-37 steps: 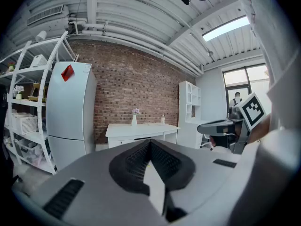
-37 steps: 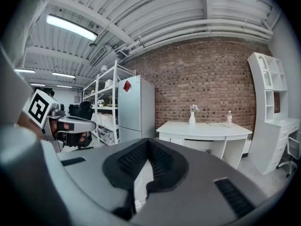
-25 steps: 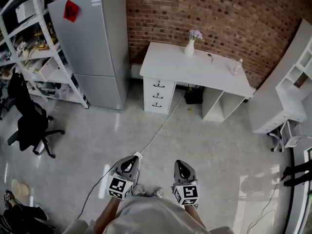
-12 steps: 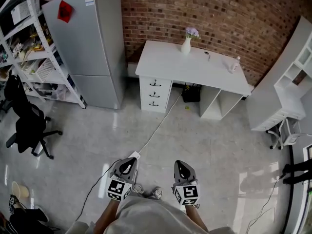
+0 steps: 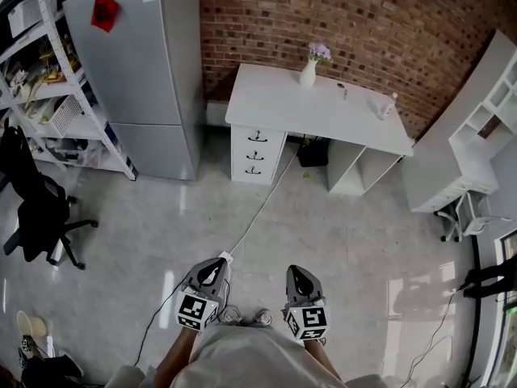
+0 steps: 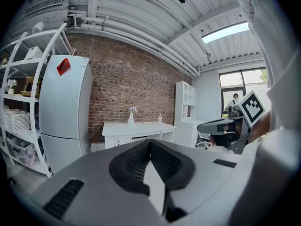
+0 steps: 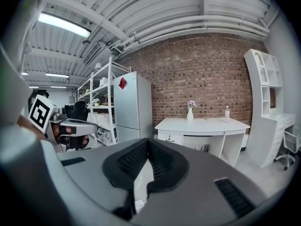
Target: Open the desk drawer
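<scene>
Currently, starting at the left edge of the head view: a white metal shelving rack (image 5: 48,71) loaded with clutter, and a black swivel office chair (image 5: 36,208) in front of it. Next is a tall grey two-door fridge (image 5: 149,63) with a red sticker (image 5: 103,12) near its top, standing against the red brick wall (image 5: 363,23).

Low in frame, close to the person's body, is the grey left gripper (image 5: 214,267). Its jaws are pressed together with nothing between them, and it is well apart from the desk. A white power strip (image 5: 227,258) lies just beside it, and a white power cable (image 5: 260,208) runs from there across the grey floor (image 5: 363,241) toward the desk.

The white rectangular desk (image 5: 323,111) sits against the brick, just right of the fridge. The white three-drawer stack (image 5: 257,156) is under its left end, and all three fronts with dark handles sit flush, none pulled out. On the desktop are a white vase with purple flowers (image 5: 308,71) at the back and a small clear bottle (image 5: 386,107) toward the right end.

The grey right gripper (image 5: 297,273) is beside the left one, jaws also closed on nothing. At far right is a white bookcase (image 5: 477,128).
</scene>
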Tool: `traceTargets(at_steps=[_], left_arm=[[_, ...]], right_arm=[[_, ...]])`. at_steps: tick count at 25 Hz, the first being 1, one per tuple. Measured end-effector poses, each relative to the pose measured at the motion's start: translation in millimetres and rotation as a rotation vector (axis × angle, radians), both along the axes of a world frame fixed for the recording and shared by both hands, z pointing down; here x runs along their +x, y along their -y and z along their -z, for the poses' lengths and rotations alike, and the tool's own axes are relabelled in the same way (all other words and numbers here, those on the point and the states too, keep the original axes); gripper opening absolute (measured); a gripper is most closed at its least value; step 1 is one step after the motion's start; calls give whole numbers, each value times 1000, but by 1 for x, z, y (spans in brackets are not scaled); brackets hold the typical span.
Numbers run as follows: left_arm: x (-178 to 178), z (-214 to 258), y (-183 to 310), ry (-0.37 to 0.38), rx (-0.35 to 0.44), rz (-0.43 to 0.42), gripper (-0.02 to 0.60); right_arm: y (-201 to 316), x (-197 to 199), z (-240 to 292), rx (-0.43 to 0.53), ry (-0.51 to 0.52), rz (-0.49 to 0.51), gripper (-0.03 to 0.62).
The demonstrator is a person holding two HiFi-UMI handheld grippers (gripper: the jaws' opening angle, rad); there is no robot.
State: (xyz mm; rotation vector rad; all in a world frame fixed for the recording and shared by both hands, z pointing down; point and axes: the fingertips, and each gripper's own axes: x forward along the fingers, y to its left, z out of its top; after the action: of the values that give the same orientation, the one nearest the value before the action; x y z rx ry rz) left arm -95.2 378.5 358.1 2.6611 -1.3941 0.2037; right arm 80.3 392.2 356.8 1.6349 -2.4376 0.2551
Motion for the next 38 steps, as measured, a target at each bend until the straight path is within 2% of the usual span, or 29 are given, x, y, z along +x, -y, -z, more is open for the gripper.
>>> traceTargets(at_steps=[5, 13, 30, 34, 38], left_arm=[[-34, -3, 13, -20, 7, 31, 12], [-64, -11, 18, -33, -14, 52, 12], [-53, -28, 42, -27, -29, 40, 12], [-44, -31, 63, 3, -15, 28, 12], [-36, -29, 97, 16, 7, 54, 12]], right_arm=[[13, -34, 4, 19, -2, 22, 17], [16, -50, 0, -3, -17, 22, 17], [34, -45, -27, -46, -9, 38, 17], [50, -38, -35, -56, -9, 61, 17], [77, -25, -44, -71, -9, 83, 17]])
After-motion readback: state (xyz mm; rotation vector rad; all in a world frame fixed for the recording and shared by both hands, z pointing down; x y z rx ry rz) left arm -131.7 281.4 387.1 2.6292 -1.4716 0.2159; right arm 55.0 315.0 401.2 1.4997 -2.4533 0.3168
